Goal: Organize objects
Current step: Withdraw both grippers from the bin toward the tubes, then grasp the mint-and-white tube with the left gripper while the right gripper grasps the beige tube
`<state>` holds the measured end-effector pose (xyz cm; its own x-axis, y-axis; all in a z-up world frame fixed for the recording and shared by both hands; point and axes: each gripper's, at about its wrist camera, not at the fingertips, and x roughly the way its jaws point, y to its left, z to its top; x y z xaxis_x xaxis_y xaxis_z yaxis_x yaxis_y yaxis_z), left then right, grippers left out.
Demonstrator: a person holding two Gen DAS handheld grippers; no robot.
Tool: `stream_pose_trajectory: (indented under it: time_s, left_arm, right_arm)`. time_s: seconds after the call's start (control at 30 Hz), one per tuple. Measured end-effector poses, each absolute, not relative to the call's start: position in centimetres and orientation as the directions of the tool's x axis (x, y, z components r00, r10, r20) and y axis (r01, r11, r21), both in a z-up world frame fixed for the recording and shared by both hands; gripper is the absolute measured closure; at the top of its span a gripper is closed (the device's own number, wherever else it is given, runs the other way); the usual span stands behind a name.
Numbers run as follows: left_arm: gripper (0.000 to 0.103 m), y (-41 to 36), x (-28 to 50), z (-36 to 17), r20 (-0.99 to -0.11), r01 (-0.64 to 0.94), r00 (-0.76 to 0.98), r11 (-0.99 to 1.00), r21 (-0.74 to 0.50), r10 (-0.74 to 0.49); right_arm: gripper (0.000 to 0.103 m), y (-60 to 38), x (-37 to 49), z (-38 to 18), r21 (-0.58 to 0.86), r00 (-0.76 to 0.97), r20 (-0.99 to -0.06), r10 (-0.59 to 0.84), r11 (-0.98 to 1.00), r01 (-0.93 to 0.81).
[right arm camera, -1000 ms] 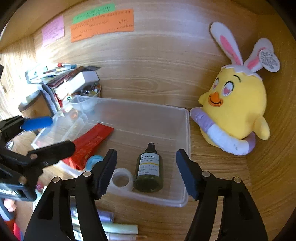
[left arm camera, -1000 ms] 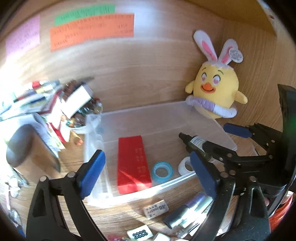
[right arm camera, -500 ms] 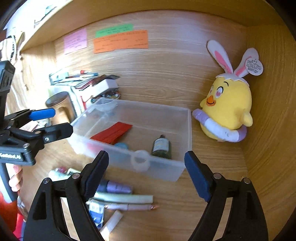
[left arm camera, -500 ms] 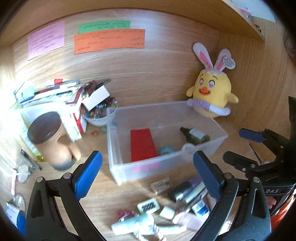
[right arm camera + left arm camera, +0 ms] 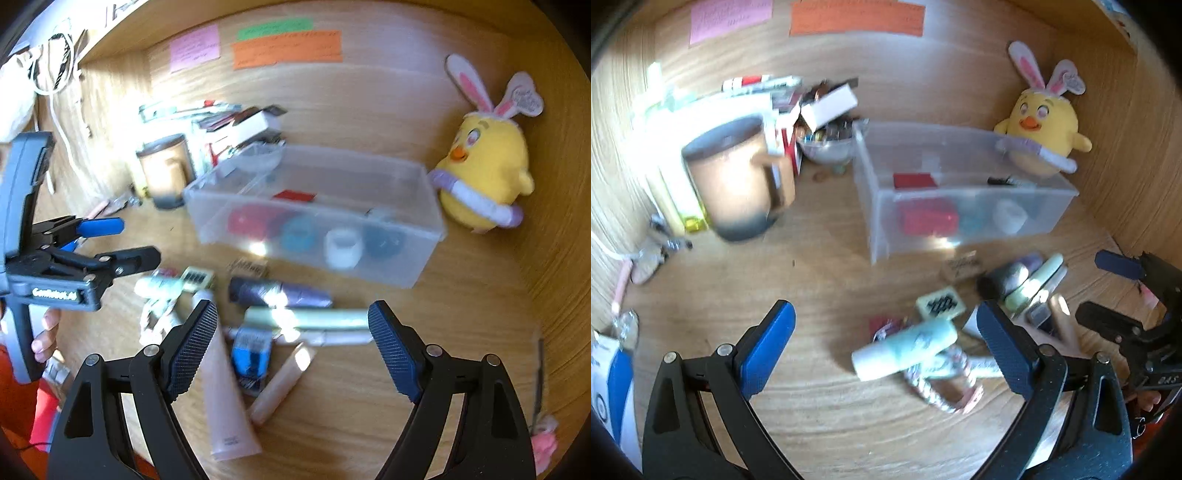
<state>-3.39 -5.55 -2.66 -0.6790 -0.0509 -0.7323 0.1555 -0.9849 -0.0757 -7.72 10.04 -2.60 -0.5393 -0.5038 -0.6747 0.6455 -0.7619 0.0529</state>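
Clutter lies loose on the wooden desk (image 5: pixel 461 332) in front of a clear plastic bin (image 5: pixel 406 258): a purple tube (image 5: pixel 295 293), a pale green tube (image 5: pixel 321 318), a blue-labelled packet (image 5: pixel 251 350) and a pink tube (image 5: pixel 225 406). Inside the bin sit a red item (image 5: pixel 929 219), a white tape roll (image 5: pixel 342 248) and a blue one (image 5: pixel 299 234). Left gripper (image 5: pixel 884 332) and right gripper (image 5: pixel 291 338) both hover above the desk, fingers spread wide, holding nothing. A yellow bunny-eared chick plush (image 5: pixel 487 177) stands just beside the bin.

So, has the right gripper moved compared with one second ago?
Yes. The right gripper has pulled back from the clear bin: it was over the bin's front edge, and now it is open above the tubes lying in front.
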Motion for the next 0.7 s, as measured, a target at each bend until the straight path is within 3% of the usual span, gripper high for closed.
stream_pose_trajectory:
  time_s: [0.27,0.5,0.6,0.7]
  left_arm:
    - [0.007,-5.6,-3.6,-5.2,-0.776,0.109,-0.631,-0.99,-0.095,0.005]
    - [0.019,-4.9,-3.5,-5.5,-0.783,0.049,-0.621,-0.996,-0.08,0.033]
    - [0.024,-5.3,-3.8,-5.6,-0.786,0.046,-0.616,-0.994,-0.097,0.048]
    - [0.037,-5.8,-3.9,-5.6,-0.79,0.039,-0.606,-0.989,-0.142,0.089]
  right_arm:
    - [0.023,8.3,-5.7,-4.7,0.065,-0.464,-0.714,-0.524,-0.71,0.701]
    - [0.054,7.3,-5.2,-5.8,0.057,-0.413,-0.755,-0.51,-0.678,0.733]
    - [0.059,7.1,-5.2,-5.8,0.033,-0.426,-0.756,-0.497,-0.679,0.734]
    - [0.069,6.9,-5.2,-5.8,0.022,-0.431,-0.755,-0.494,-0.676,0.736]
